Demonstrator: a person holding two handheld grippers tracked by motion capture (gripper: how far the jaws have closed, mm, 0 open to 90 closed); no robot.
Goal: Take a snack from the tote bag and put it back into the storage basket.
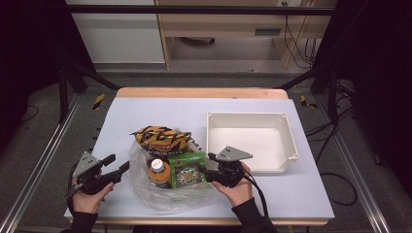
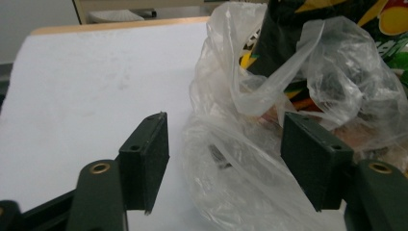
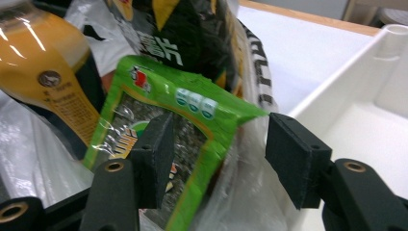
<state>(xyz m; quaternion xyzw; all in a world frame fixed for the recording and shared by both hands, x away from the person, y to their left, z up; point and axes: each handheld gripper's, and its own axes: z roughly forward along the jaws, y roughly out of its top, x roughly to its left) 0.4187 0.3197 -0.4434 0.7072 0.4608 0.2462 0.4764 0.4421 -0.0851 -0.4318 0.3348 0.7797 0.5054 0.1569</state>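
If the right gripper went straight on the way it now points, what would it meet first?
Most likely the green foil snack packet: in the right gripper view its edge already lies between the open jaws of the right gripper. Behind it stands the black and yellow crisp bag. Exact depth is unclear.

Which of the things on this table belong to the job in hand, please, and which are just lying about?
In the job:
clear plastic bag
green snack packet
orange bottle
black-and-yellow snack bag
left tongs
right tongs
white tray, probably

Lying about:
cables on the floor
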